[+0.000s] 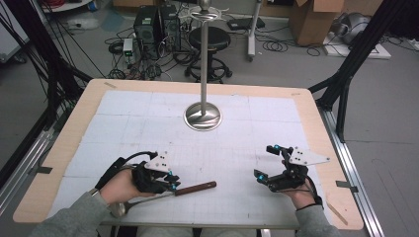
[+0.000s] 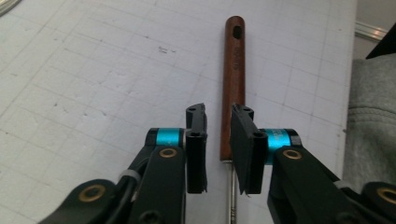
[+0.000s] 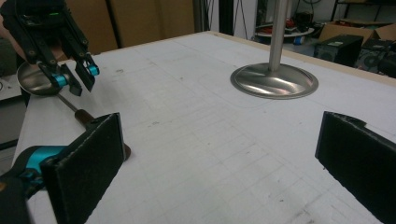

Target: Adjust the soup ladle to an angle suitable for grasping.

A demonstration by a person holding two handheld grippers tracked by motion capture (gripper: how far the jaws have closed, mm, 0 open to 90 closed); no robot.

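Where the left hand-held gripper [image 1: 172, 183] hangs just above the ladle [image 1: 163, 194], its jaws stand slightly apart, clear of the wooden handle lying on the table [image 1: 74, 133]. The ladle's bowl sits at the near edge, partly hidden by the hand. The right hand-held gripper [image 1: 265, 163] gapes wide, empty. A metal stand [image 1: 203, 116] rises out of frame; cables, a stool and boxes clutter the floor beyond.
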